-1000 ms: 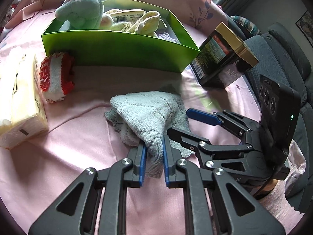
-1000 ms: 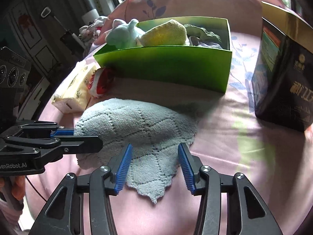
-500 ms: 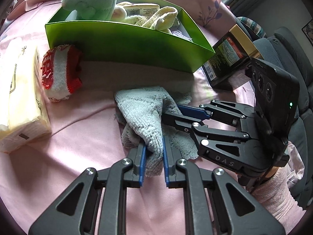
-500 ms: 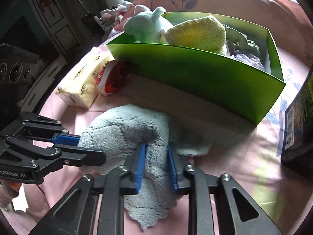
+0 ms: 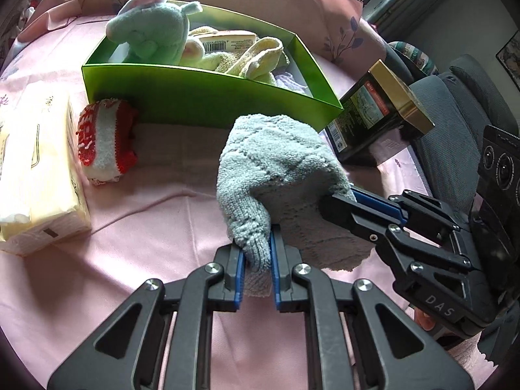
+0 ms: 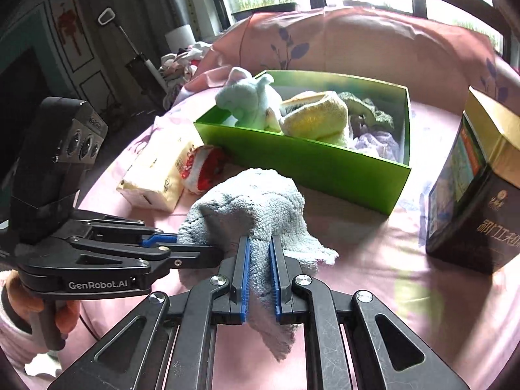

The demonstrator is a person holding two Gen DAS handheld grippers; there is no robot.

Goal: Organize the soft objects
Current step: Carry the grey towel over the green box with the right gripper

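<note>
Blue pads line the fingers (image 5: 239, 268) of the left gripper (image 5: 255, 268), and they are clenched on one bunched corner of the grey towel (image 5: 276, 159); the right gripper (image 6: 260, 273) is closing its fingers on another fold of the same cloth, which already sits pressed between its pads. Between the two grips the towel humps up as a loose dome, held just above the pink bed sheet (image 5: 146, 214), its free edge drooping below the right fingers. Just beyond it stands the green box (image 5: 208, 97), open at the top and already holding a pale green plush toy (image 5: 152, 32), yellow cloths (image 6: 317, 113) and something lilac in the near right corner. A red and white sock (image 5: 104, 139) lies against the box's front wall, a tissue pack (image 5: 35, 169) rests to its left, and a dark tin with a gold lid (image 6: 481, 188) sits well to the right. The step in hand looks like carrying the towel into the box, so both hands should rise together and keep their spacing, or the cloth will stretch or slip. Clearing the front wall before moving forward matters, since a dragging hem could tip the light box. The freest room seems to be at the right end, over the lilac item
</note>
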